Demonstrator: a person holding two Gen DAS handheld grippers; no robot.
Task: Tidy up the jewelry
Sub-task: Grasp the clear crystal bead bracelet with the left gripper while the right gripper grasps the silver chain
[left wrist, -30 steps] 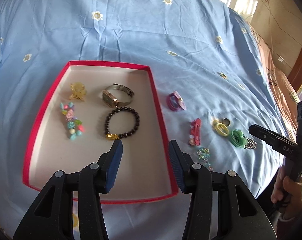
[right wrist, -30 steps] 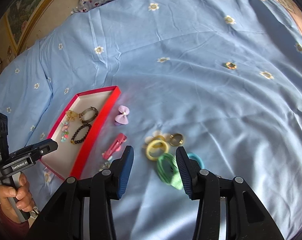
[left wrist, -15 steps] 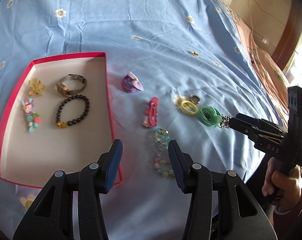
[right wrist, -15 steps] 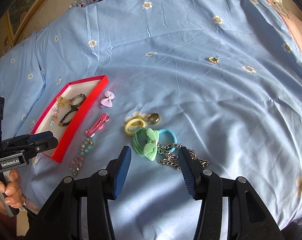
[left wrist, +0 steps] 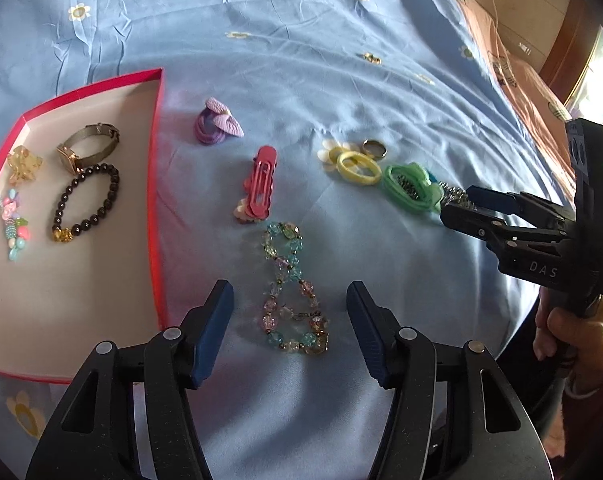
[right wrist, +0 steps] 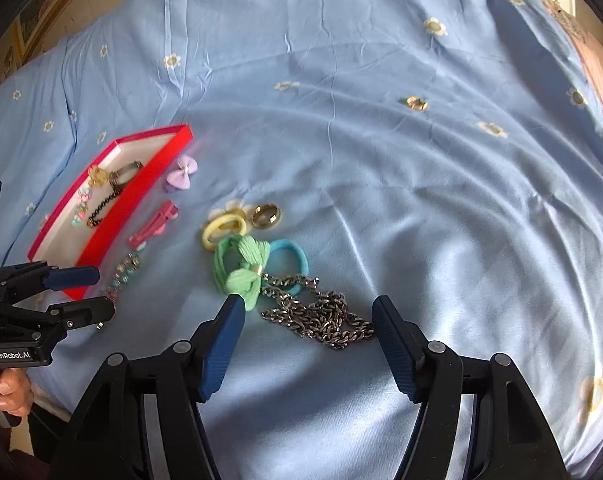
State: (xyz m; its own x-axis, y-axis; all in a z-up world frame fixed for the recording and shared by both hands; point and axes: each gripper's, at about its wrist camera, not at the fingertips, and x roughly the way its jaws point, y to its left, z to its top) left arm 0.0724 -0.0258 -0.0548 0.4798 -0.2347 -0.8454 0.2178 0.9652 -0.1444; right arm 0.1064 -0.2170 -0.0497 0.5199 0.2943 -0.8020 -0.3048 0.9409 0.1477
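On a pale blue bedsheet [left wrist: 301, 60] dotted with daisies, we hold our left gripper [left wrist: 289, 312] low in the frame, its jaws opening and empty, with a pastel beaded bracelet [left wrist: 291, 288] lying on the cloth between the blue fingertips, untouched. At the left of that view sits the red-rimmed tray [left wrist: 157, 184], where a wristwatch [left wrist: 87, 146], a black bead bracelet [left wrist: 85, 208], an amber claw clip [left wrist: 23, 164] and a beaded charm [left wrist: 13, 224] rest. Just right of the tray lie a purple bow tie [left wrist: 217, 126] and a pink hair clip [left wrist: 261, 184]; further right, a yellow ring [left wrist: 359, 166], a metal ring [left wrist: 374, 147] and a green scrunchie [left wrist: 409, 186].

In the right wrist view, our right gripper [right wrist: 307, 332] is also spreading its jaws, gripping nothing; a silver chain [right wrist: 317, 312] lies on the sheet between the fingertips, beside a blue hair tie [right wrist: 297, 256] at centre frame.
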